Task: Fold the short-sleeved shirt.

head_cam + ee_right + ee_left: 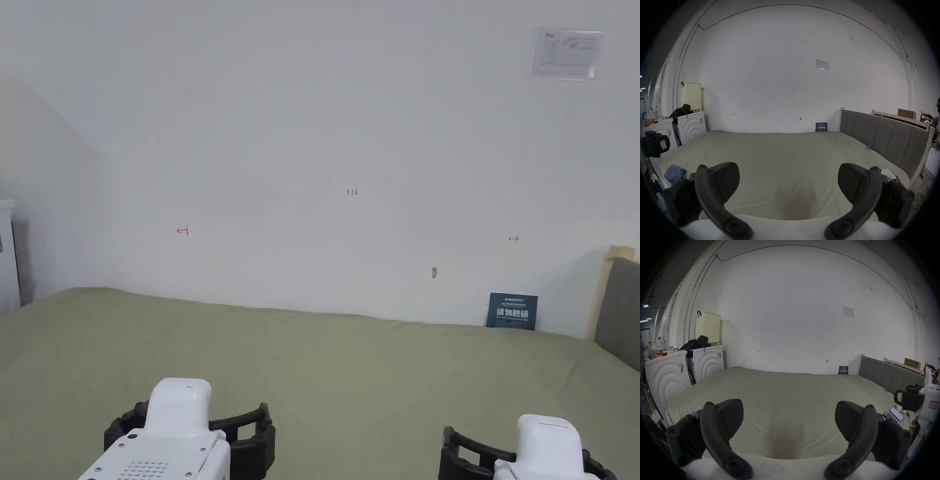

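A crumpled blue cloth lies at the near left corner of the olive-green bed; whether it is the short-sleeved shirt I cannot tell. My left gripper hovers low over the bed's near edge, its jaws wide apart and empty. To its right, my right gripper is held level with it, also open with nothing between its jaws. Each gripper shows at the edge of the other's view: the right gripper, the left gripper. The blue cloth lies left of both.
A grey padded headboard runs along the bed's right side. Two phones lie near the bed's right edge. Two white washing machines stand at the left, with a cream laundry basket and dark clothes on top. A white wall stands behind.
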Available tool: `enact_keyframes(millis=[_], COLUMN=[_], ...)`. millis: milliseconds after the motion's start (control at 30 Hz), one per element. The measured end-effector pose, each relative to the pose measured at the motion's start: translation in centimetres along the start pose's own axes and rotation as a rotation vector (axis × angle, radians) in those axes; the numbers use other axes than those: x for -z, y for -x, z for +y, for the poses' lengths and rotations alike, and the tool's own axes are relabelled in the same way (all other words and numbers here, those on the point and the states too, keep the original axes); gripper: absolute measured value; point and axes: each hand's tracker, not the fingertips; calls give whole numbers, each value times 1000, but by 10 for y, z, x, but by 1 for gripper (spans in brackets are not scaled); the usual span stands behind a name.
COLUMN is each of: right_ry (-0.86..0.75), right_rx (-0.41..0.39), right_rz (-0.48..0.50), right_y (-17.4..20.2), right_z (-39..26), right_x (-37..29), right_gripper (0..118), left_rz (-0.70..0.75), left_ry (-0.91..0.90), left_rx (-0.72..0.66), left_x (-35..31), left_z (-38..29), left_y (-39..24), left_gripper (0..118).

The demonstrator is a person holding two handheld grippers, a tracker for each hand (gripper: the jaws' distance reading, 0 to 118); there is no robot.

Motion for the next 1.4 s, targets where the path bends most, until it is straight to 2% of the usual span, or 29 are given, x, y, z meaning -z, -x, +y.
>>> enact_keyframes(millis=[400, 833, 1000, 1133, 1267, 1400], right_ry=[-41, -49, -54, -104, -115, -93], right_rx=[21, 20, 32, -8, 38, 62], right_rz=[44, -3, 24, 72, 117, 100], right_y=[1, 2, 2, 5, 4, 1], right_z=[-2, 0, 3, 7, 13, 14], right_x=[-4, -5, -8, -15, -17, -11], right_gripper=[118, 118, 118, 118, 118, 118], left_rz=[3, -2, -7, -12, -13, -14], left_ry=[4, 20, 23, 27, 29, 25], left_rx=[7, -12, 4, 0, -11, -2], left_x=[1, 5, 3, 3, 3, 1], left_z=[-2, -3, -3, -4, -4, -3], left_y=[0, 5, 3, 3, 3, 1], left_gripper=[117, 117, 117, 117, 117, 117])
